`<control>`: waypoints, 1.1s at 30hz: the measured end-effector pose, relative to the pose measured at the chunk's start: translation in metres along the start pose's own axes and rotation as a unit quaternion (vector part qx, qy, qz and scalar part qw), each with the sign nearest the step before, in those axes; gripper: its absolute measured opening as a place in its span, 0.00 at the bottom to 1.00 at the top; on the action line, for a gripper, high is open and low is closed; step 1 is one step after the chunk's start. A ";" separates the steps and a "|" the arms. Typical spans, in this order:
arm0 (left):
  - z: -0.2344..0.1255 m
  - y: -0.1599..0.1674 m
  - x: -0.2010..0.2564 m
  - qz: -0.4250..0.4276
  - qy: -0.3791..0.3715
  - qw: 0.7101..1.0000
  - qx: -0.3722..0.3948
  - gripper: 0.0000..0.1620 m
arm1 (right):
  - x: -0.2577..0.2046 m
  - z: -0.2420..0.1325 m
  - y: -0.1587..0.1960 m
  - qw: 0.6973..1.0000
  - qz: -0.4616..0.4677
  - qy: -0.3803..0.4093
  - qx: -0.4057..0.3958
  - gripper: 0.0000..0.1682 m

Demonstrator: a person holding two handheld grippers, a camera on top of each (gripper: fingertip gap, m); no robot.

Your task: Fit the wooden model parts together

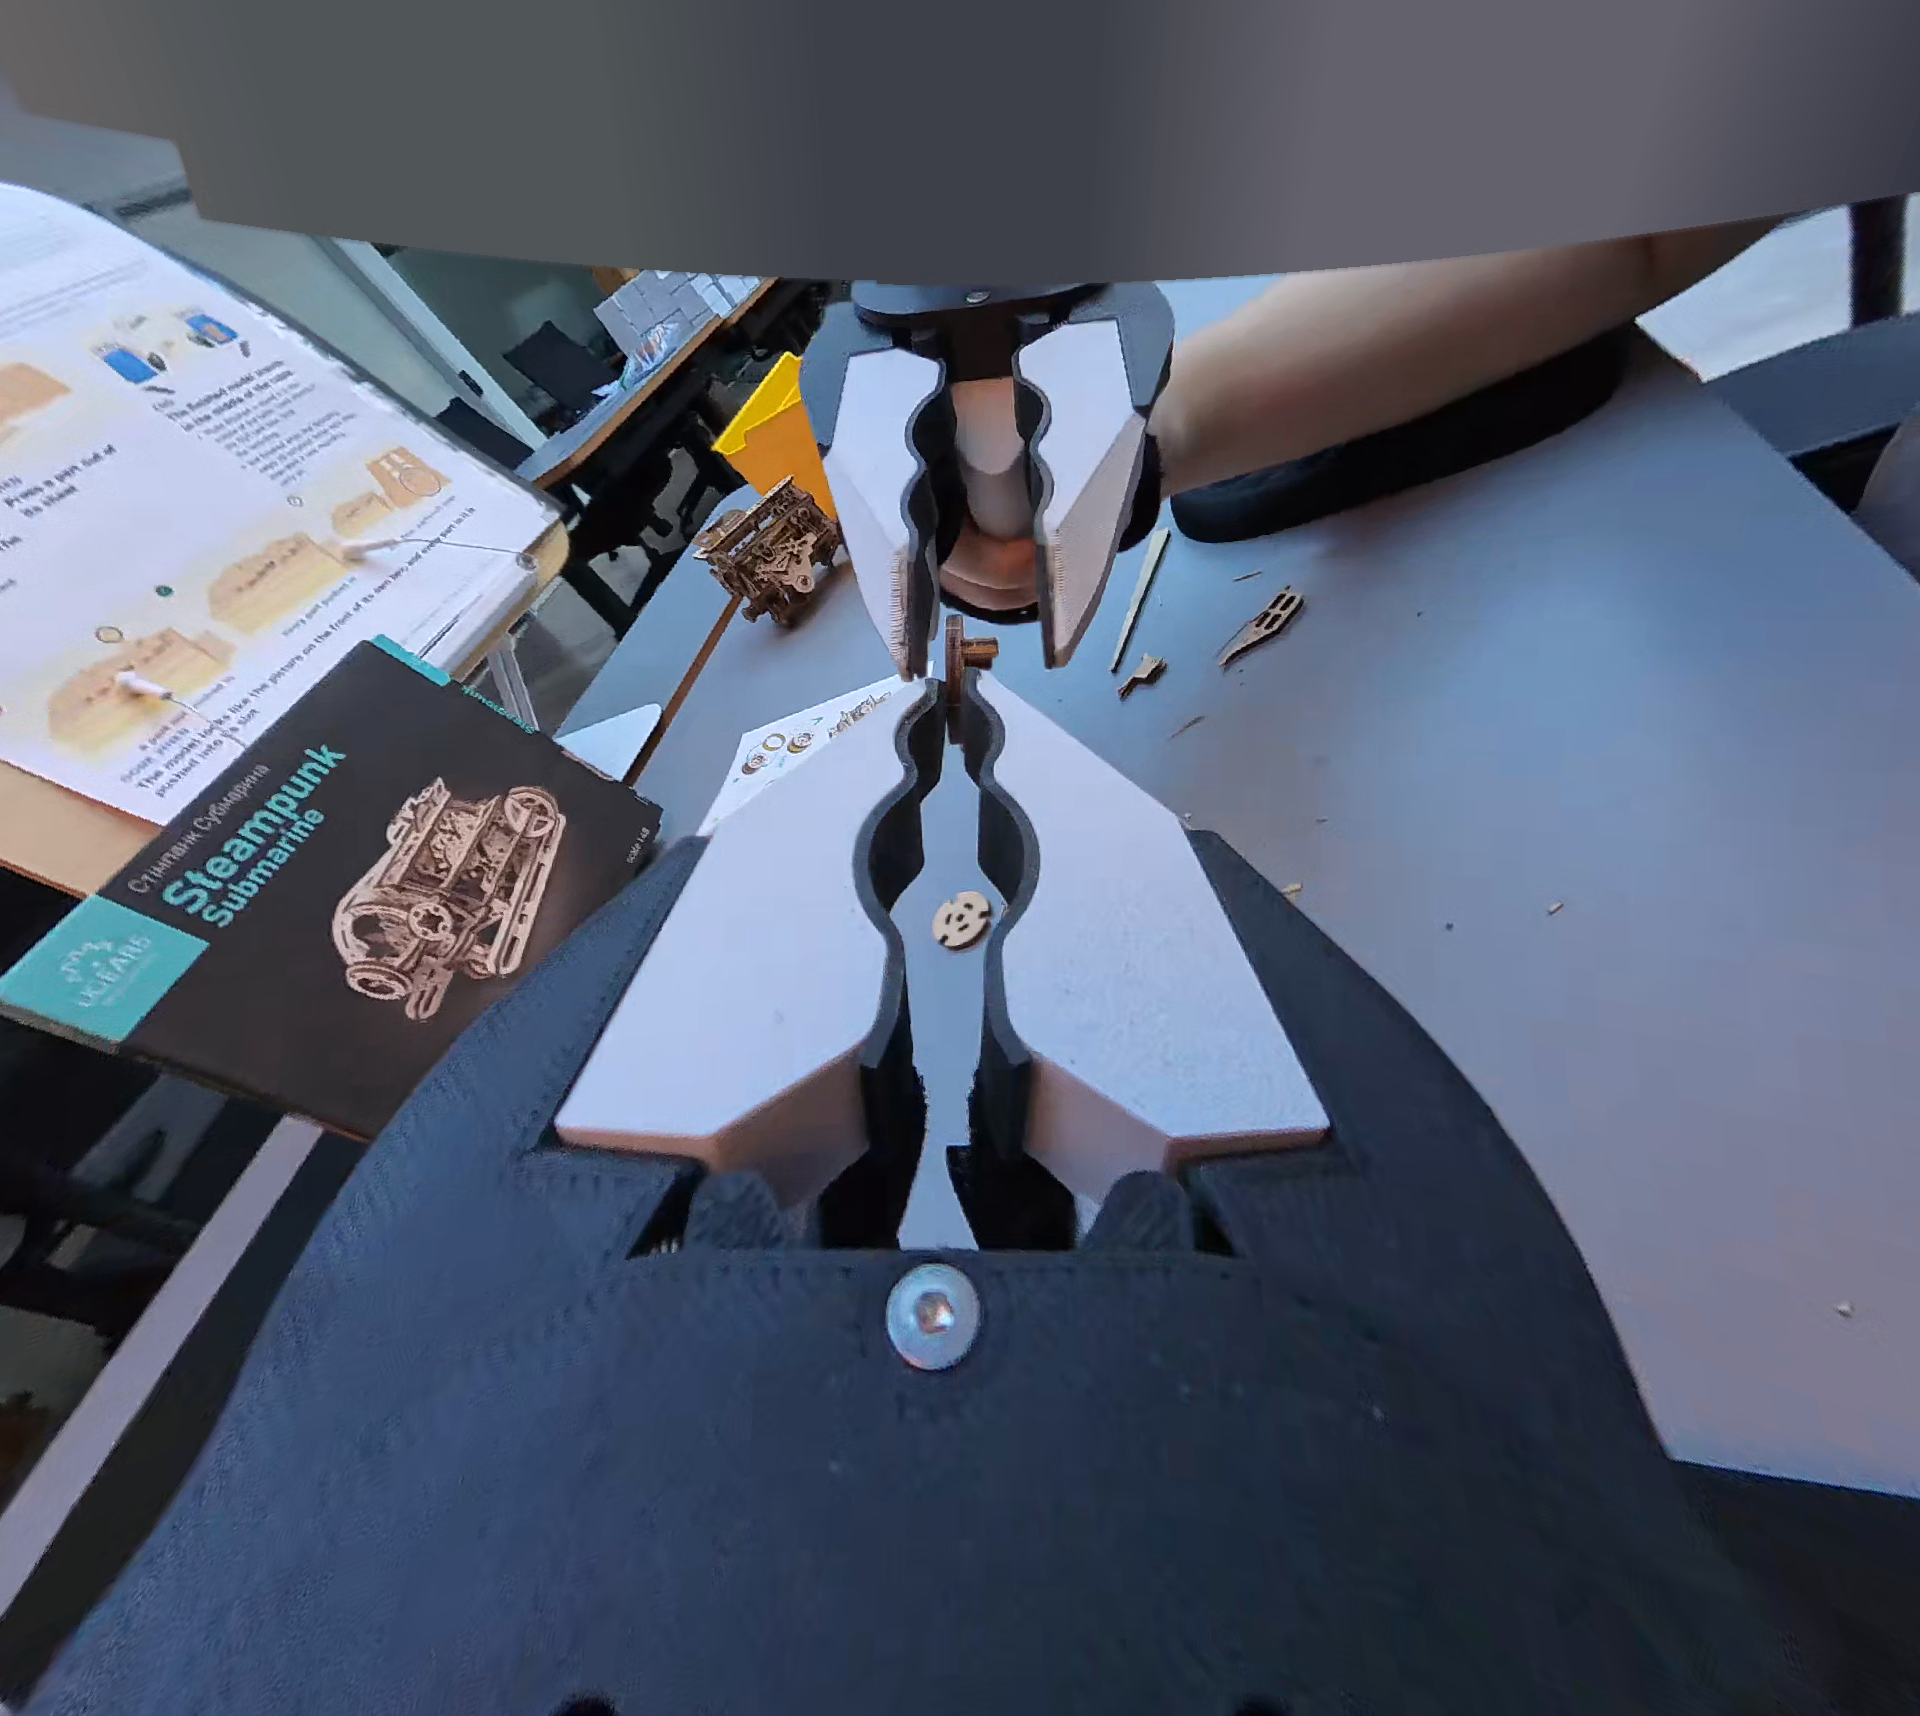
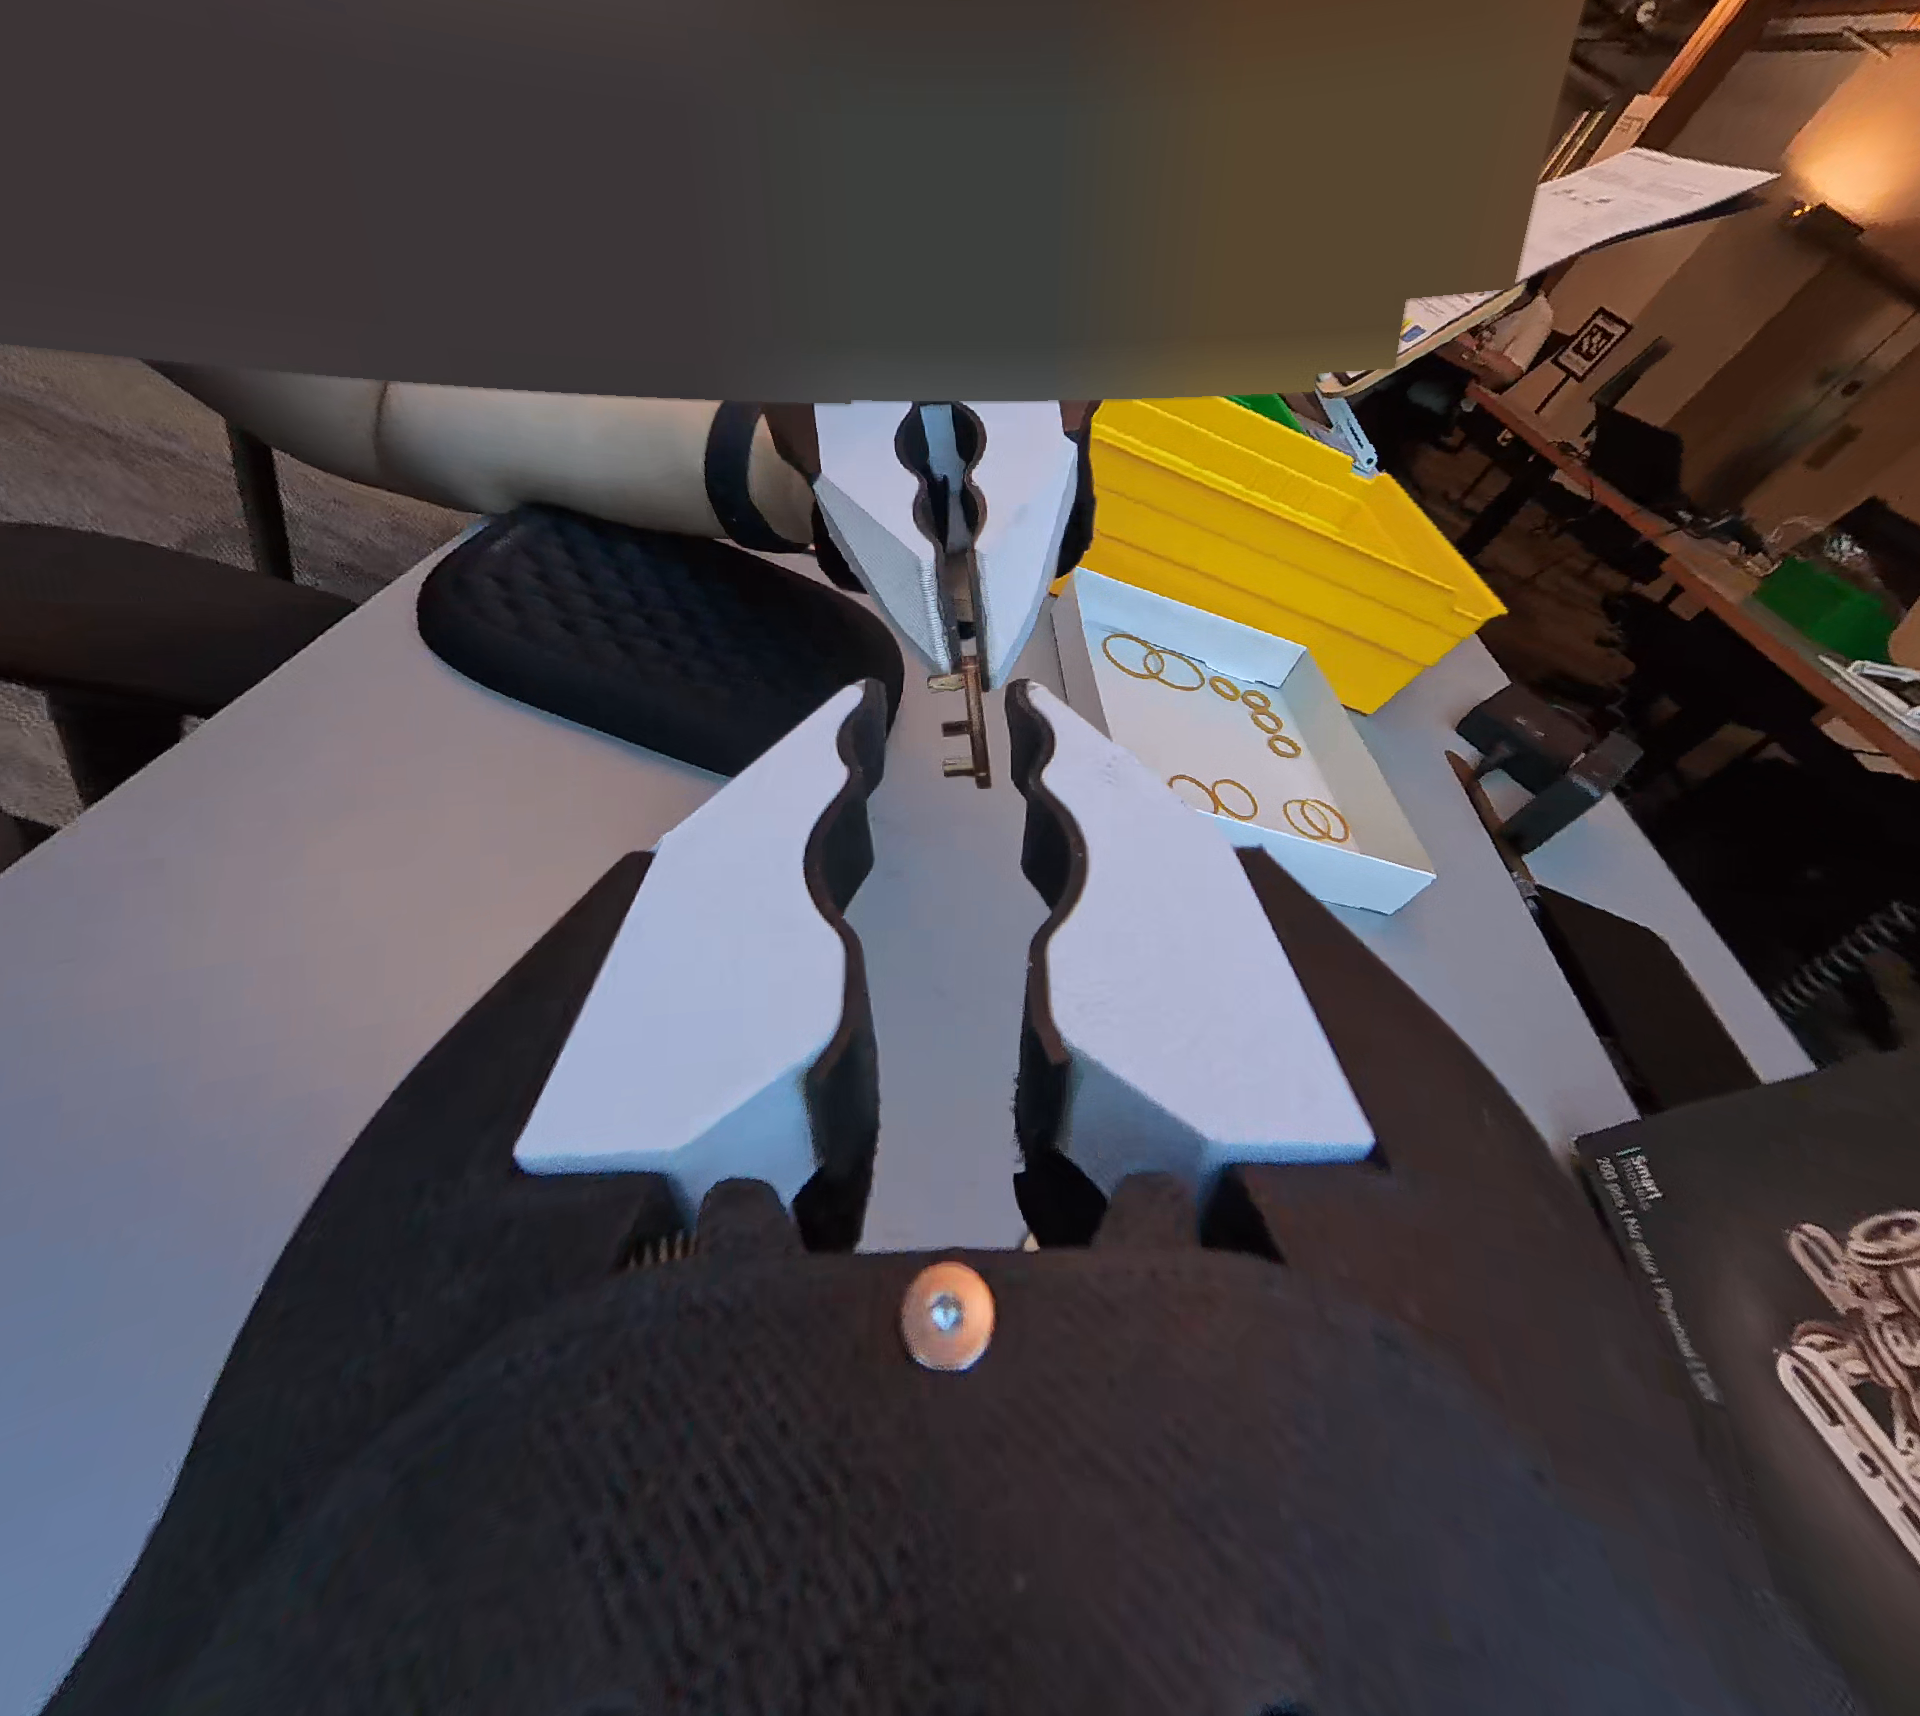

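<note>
Our left hand-held gripper (image 1: 951,710) is clamped at its tips on a thin wooden part (image 1: 958,674), held on edge with small pegs sticking out sideways. Our right hand-held gripper (image 2: 945,710) faces it tip to tip, fingers apart, with the same wooden part (image 2: 971,731) sitting in the gap between them, not touched by either finger as far as we can tell. Below the left fingers a small round wooden disc (image 1: 961,920) lies on the grey desk (image 1: 1507,991). Ahead and left of the left hand-held gripper stands a partly built wooden model (image 1: 771,552); nearer on the left, a dark booklet (image 1: 343,887) and an open instruction sheet (image 1: 239,503). Right of the right hand-held gripper: a white tray (image 2: 1371,877) with rubber bands (image 2: 1148,660), and beyond it a yellow bin (image 2: 1278,523). Left of it, a black padded rest (image 2: 644,617).
</note>
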State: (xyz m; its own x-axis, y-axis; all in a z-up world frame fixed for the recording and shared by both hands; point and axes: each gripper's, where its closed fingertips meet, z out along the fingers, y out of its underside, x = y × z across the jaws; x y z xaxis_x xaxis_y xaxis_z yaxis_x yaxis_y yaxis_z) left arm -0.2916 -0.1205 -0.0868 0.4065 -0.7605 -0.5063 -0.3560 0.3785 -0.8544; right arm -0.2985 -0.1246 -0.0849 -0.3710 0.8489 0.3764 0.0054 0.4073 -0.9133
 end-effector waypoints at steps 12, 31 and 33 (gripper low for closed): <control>0.006 0.003 0.011 0.157 -0.043 0.987 -0.017 0.01 | -0.006 0.002 0.007 0.980 -0.184 0.050 -0.059 0.06; 0.006 0.005 0.012 0.098 -0.027 0.995 -0.006 0.01 | -0.011 -0.001 0.001 0.990 -0.136 0.019 -0.039 0.05; 0.007 0.007 0.011 0.073 -0.021 0.997 -0.013 0.01 | -0.009 -0.001 0.003 0.995 -0.093 0.008 -0.030 0.05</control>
State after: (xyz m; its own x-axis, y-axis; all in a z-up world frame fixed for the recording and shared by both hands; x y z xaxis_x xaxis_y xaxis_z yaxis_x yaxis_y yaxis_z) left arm -0.2838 -0.1223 -0.0986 0.3835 -0.6750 -0.6303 -0.4355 0.4697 -0.7680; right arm -0.2938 -0.1304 -0.0908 -0.3562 0.7620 0.5408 -0.0067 0.5766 -0.8170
